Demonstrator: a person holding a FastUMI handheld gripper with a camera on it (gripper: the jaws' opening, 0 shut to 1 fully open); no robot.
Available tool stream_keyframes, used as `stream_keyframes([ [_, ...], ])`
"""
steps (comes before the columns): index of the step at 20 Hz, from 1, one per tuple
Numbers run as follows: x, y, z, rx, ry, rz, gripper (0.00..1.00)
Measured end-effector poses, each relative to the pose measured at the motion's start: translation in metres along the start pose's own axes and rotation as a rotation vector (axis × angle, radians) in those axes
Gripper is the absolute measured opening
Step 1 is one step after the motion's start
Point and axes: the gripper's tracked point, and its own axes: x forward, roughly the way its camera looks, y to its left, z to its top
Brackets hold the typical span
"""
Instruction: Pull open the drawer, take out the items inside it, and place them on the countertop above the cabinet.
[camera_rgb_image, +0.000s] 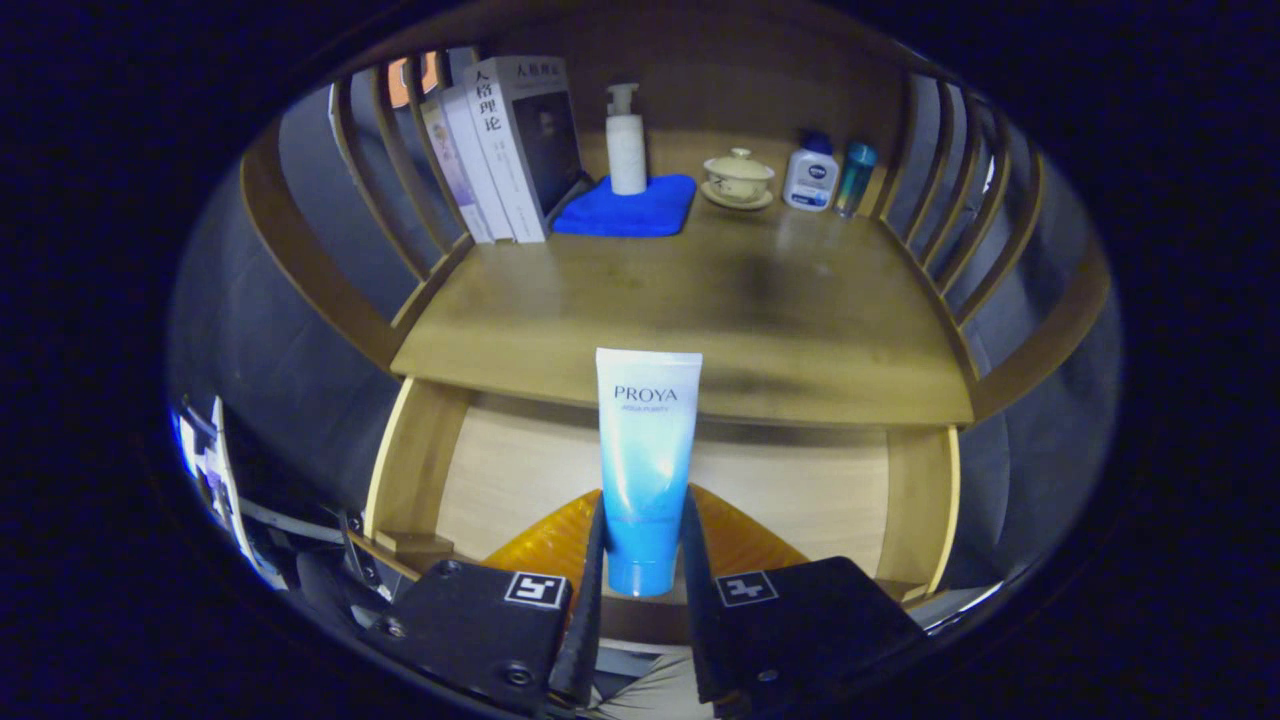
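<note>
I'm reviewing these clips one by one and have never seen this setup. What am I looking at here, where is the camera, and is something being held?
A person carries hand-held tongs; the camera rides on them, looking forward along their two fingers. Both fingers press on a blue-and-white plastic tube, cap down. Under it lies the open light wooden drawer holding an orange ridged object. Beyond is the wooden countertop, bearing upright books, a white pump bottle on a folded blue cloth, a cream lidded cup on a saucer, a small white bottle and a teal one.

- The gripper view rides just behind the gripper (642, 560), facing forward and slightly down.
- It sits close above the open wooden drawer (520, 470), looking across the wooden countertop (680, 300).
</note>
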Motion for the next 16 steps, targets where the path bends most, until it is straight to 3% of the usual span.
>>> stream_keyframes([
  [4, 0.005, -0.019, 0.035, 0.060, -0.041, -0.065, 0.41],
  [16, 0.047, -0.023, 0.098, 0.092, -0.059, -0.100, 0.41],
])
